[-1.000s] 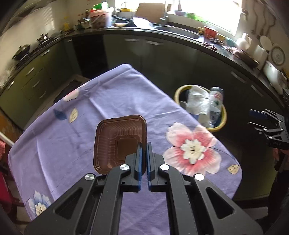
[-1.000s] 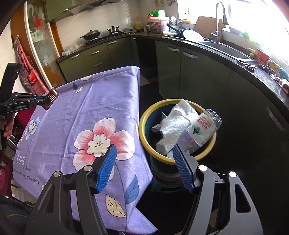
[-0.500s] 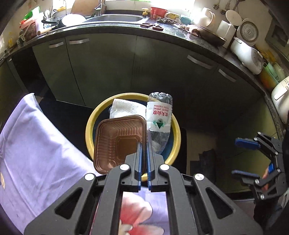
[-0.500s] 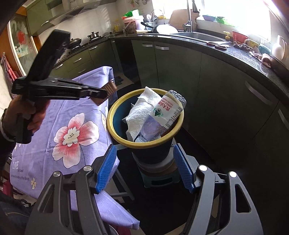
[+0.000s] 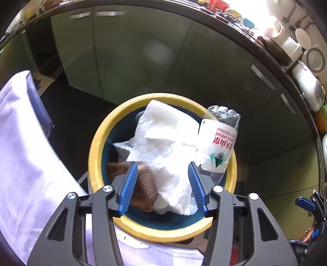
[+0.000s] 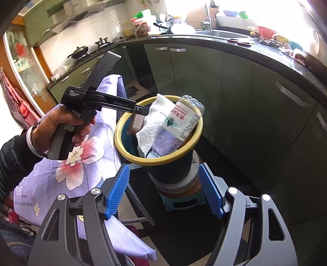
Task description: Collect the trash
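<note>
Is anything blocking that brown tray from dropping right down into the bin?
Yes. The brown tray is released from the open left gripper and sits inside the yellow rim of the bin, but the white paper towel and plastic bottle fill the opening beside it, leaving only the side gap.

Home kitchen. Dark countertop (image 6: pixel 265 53) curves round the room over green cabinets (image 6: pixel 196 75) with bar handles. On that countertop: sink with faucet (image 6: pixel 207 17) at the back under a bright window, gas stove with a pan (image 6: pixel 78 52) at its left end, white appliances (image 5: pixel 306 86) at its right end. Floral tablecloth (image 6: pixel 81 159) covers a table in front of it.
</note>
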